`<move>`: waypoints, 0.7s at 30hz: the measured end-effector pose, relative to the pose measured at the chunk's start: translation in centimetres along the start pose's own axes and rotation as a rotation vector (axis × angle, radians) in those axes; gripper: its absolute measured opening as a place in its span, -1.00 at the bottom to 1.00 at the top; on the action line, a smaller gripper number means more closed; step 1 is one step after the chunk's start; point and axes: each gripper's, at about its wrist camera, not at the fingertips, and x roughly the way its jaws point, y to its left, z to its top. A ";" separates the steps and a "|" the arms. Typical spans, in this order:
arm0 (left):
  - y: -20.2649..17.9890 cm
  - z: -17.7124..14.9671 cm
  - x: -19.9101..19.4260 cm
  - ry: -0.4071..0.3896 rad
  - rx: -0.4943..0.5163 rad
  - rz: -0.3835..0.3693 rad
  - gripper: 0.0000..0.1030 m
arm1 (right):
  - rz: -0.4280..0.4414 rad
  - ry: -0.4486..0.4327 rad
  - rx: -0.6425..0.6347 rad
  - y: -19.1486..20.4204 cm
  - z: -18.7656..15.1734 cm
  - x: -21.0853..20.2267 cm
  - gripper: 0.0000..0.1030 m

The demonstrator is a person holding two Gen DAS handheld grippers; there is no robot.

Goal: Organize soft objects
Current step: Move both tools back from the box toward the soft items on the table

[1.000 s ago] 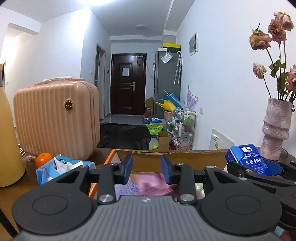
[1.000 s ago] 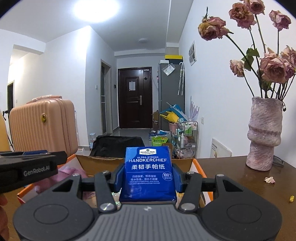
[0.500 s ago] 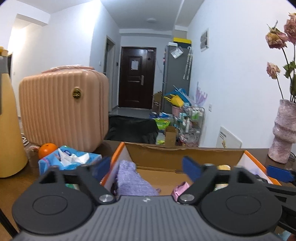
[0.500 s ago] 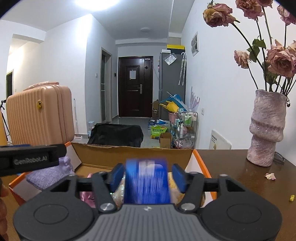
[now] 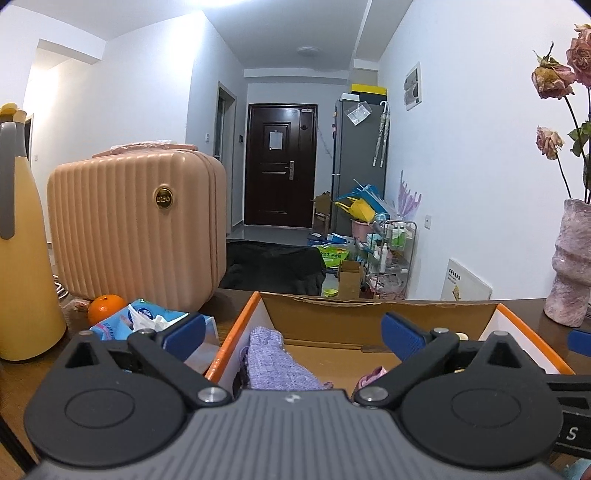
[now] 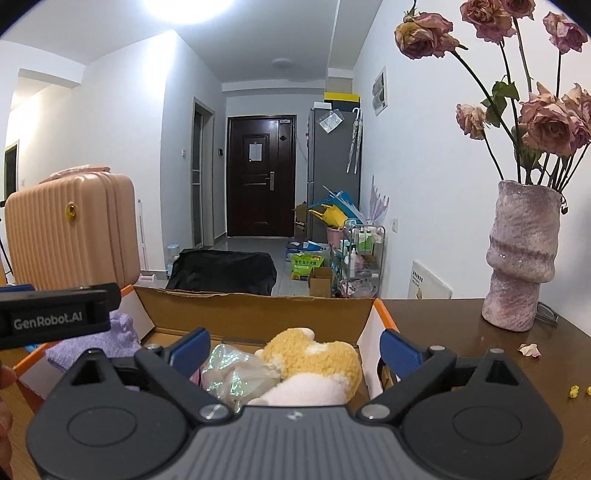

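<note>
Plush toy point(image 6: 314, 354) in box point(image 6: 258, 314) beneath right tongs point(image 6: 295, 349), both tongs opening, nothing gripped

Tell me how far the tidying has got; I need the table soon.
Done: purple knitted cloth and yellow-white plush toy lie in the orange-edged cardboard box. In hand: nothing; both hand-held grippers' jaws are opening, empty. Left: the blue tissue pack beside the box.

White walls point(image 5: 461, 147), dark door point(image 5: 280, 166), grey fridge point(image 5: 356, 162), ceiling light point(image 6: 192, 7)
</note>
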 end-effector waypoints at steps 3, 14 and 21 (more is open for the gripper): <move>0.0 -0.1 -0.1 -0.007 0.008 -0.005 1.00 | -0.003 0.001 0.003 0.0 0.0 -0.1 0.91; 0.8 -0.2 -0.4 0.000 -0.008 -0.023 1.00 | -0.001 0.002 0.006 -0.2 0.0 -0.5 0.91; 1.5 -0.3 -1.4 -0.019 -0.023 -0.016 1.00 | 0.005 -0.002 0.003 -0.1 0.0 -1.2 0.91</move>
